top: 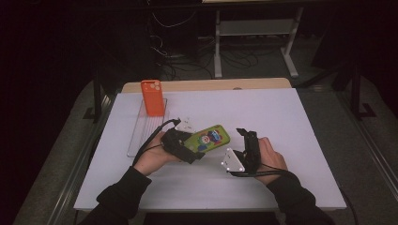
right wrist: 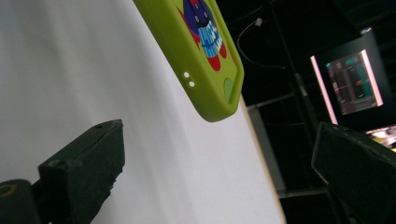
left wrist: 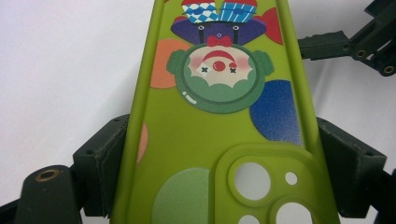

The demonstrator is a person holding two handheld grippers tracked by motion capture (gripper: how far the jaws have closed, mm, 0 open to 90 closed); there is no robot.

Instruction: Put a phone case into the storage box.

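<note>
Gripping the green phone case (top: 208, 138) by its camera-cutout end, the left tool (top: 187, 149) has its jaws clamped on the case's two long edges, holding it just left of the frame's centre in the high view. That case looks like soft matte rubber, rounded at the corners, printed with a cartoon clown. Lower right of it, the right tool (top: 245, 133) stands with jaws spread wide and nothing between them. Upper left, an orange phone case (top: 153, 97) stands upright on a clear tray (top: 139, 133) on the white surface (top: 277, 122).
</note>
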